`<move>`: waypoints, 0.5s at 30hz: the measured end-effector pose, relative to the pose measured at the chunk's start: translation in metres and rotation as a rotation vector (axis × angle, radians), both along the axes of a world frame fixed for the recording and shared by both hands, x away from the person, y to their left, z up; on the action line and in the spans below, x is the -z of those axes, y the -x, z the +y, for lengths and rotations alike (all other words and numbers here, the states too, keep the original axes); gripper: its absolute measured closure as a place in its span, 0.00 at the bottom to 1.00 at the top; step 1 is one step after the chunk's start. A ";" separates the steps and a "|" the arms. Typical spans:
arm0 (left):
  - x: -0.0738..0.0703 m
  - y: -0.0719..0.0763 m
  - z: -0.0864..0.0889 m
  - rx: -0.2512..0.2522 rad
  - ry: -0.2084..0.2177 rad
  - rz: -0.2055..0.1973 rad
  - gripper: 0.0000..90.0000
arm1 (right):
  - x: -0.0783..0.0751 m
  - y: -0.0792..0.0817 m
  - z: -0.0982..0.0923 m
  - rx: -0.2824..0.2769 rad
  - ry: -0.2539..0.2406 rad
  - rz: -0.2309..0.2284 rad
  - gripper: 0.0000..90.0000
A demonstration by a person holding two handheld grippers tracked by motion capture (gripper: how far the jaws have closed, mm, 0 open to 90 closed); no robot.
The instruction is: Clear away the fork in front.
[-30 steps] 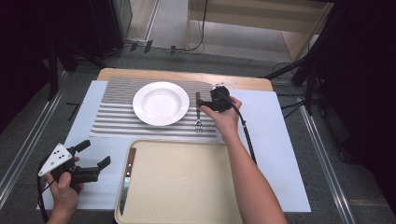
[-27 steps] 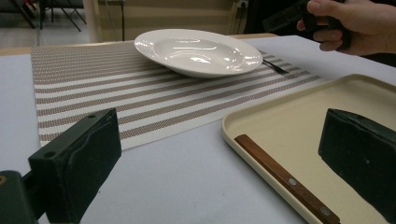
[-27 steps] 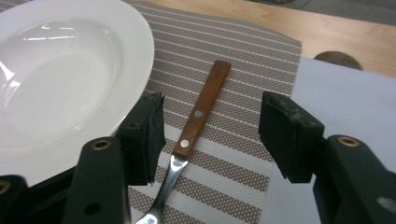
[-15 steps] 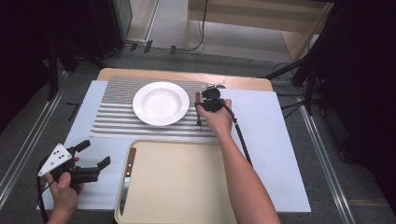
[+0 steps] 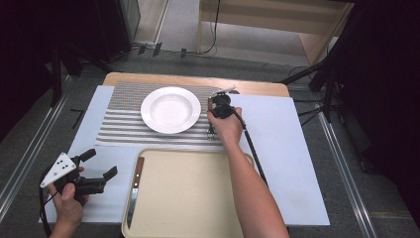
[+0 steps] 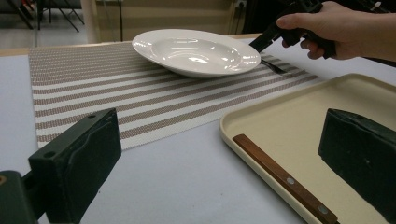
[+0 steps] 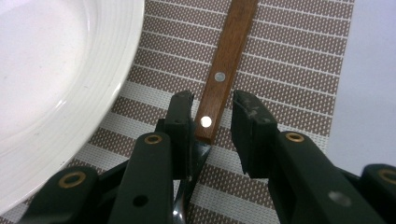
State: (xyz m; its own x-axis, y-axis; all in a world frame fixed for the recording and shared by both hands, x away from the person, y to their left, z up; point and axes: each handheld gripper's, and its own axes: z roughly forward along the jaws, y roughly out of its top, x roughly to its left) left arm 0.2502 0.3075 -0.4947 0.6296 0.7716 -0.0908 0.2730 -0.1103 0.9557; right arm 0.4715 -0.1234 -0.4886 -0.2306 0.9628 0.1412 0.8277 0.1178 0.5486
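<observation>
One wooden-handled fork point(image 7: 223, 70) lies on the striped placemat point(image 5: 124, 124) just right of the white plate point(image 5: 170, 109), its long axis running away from the person, tines nearest them. Right gripper point(image 7: 212, 122) has been closing around the handle's end, a gap remaining on one side.

Even overhead light falls on the table point(image 5: 292, 148), while the floor and room to the far left and right sink into darkness. Soft glare sits on the white plate point(image 6: 196, 49). Shadows are faint. The near jaws look slightly blurred.
</observation>
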 end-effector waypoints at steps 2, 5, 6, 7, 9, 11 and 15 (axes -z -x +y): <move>0.000 0.000 0.000 0.000 -0.001 0.000 0.00 | 0.001 0.000 0.001 -0.002 -0.003 0.005 0.75; 0.000 0.000 0.000 0.000 -0.001 0.000 0.00 | 0.003 -0.001 0.003 0.004 0.011 0.006 0.75; 0.000 0.000 0.000 0.000 -0.002 0.000 0.00 | 0.004 -0.001 0.004 0.010 0.023 0.008 0.75; 0.000 0.000 0.000 0.000 -0.002 0.000 0.00 | 0.004 -0.001 0.004 0.010 0.023 0.008 0.75; 0.000 0.000 0.000 0.000 -0.001 0.000 0.00 | 0.006 -0.002 0.007 0.007 0.039 0.001 0.75; 0.000 0.000 0.000 0.000 -0.001 0.000 0.00 | 0.006 -0.002 0.008 0.010 0.040 -0.006 0.75; 0.000 0.000 -0.001 0.000 -0.002 0.000 0.00 | 0.008 0.001 0.016 0.055 0.090 -0.029 0.80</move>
State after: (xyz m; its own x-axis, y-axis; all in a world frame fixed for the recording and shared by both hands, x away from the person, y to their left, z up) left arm 0.2502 0.3068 -0.4949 0.6297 0.7718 -0.0889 0.2727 -0.1124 0.9555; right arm 0.4700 -0.1075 -0.4967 -0.1803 0.9825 0.0477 0.8180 0.1228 0.5619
